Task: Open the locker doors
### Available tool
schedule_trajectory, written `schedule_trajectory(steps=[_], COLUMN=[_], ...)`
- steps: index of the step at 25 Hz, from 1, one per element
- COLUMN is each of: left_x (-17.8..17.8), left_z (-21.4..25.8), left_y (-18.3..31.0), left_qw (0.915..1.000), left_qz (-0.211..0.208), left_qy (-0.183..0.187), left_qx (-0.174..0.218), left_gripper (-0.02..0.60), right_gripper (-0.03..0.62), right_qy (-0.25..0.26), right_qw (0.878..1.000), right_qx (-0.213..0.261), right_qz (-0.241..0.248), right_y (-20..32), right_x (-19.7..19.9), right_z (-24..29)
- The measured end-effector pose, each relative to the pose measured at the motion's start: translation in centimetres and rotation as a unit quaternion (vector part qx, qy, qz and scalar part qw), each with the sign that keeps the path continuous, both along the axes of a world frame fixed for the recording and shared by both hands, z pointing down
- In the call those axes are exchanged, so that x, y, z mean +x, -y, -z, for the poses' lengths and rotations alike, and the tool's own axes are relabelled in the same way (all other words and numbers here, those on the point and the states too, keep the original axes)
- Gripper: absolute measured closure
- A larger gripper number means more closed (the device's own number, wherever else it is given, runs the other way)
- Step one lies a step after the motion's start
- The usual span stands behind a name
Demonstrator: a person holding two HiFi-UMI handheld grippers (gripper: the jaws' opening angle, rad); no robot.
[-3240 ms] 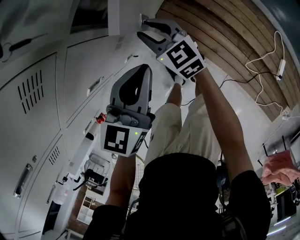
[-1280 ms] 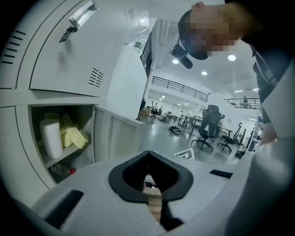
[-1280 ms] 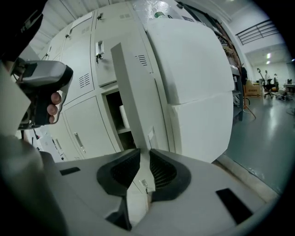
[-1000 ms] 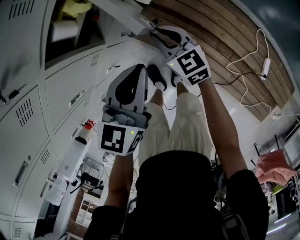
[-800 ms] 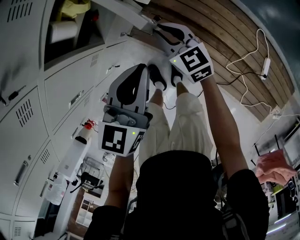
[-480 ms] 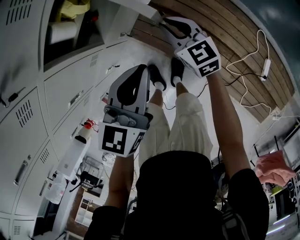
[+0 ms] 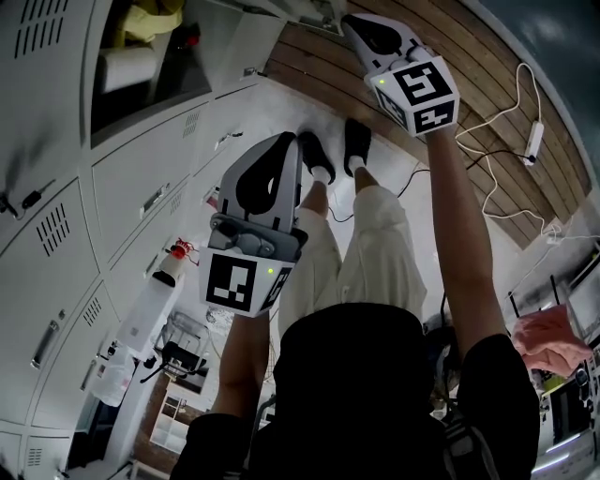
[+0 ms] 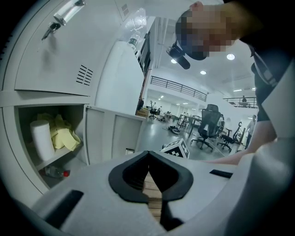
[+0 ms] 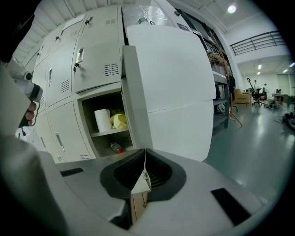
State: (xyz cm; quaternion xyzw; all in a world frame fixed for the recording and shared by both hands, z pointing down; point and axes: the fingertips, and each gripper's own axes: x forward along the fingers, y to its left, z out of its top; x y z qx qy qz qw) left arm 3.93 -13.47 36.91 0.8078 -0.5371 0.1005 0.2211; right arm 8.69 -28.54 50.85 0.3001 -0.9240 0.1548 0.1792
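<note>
The right gripper [image 9: 144, 154] is closing, its tips already meeting and nothing pinched between the pads. A small white wedge shows in the gap below the tips, over a strip of wooden floor [image 7: 450, 56]; I cannot tell what the wedge is. Straight ahead of these jaws stands the open locker door [image 9: 170, 92], swung out to the right of its compartment [image 9: 87, 115], apart from the tips. In the head view this gripper [image 7: 349, 19] is raised high, with its tips near the door's edge.

Inside the compartment a paper roll [image 9: 102, 120] stands on the shelf with a yellow cloth [image 9: 120, 120] just beside it. A bottle with a red cap [image 9: 116, 147] lies below the shelf. The lockers [image 9: 99, 57] above and to the left of it are closed.

The left gripper [image 8: 148, 154] is clenched on nothing, pads together, only floor planks showing through the gap beneath. It hangs lower than the right one and well apart from the door, above the person's shoes [image 7: 316, 155] in the head view.
</note>
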Motion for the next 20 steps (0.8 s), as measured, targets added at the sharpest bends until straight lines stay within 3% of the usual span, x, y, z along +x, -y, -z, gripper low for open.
schedule_trajectory(steps=[11, 20], left_x=[-0.6, -1.6], left_z=[0.4, 4.5], left_y=[0.4, 0.4], left_qw=[0.9999, 0.9990], left_qz=[0.009, 0.027], left_qy=[0.002, 0.006], left_qx=[0.004, 0.034], left_gripper=[0.563, 0.563], right_gripper=[0.585, 0.585], right_qy=[0.005, -0.010], right_qw=[1.000, 0.998], right_qx=[0.003, 0.019], right_qz=[-0.028, -0.052], right_y=[1.7, 1.3], right_x=[0.6, 2.1], right_z=[0.1, 3.5])
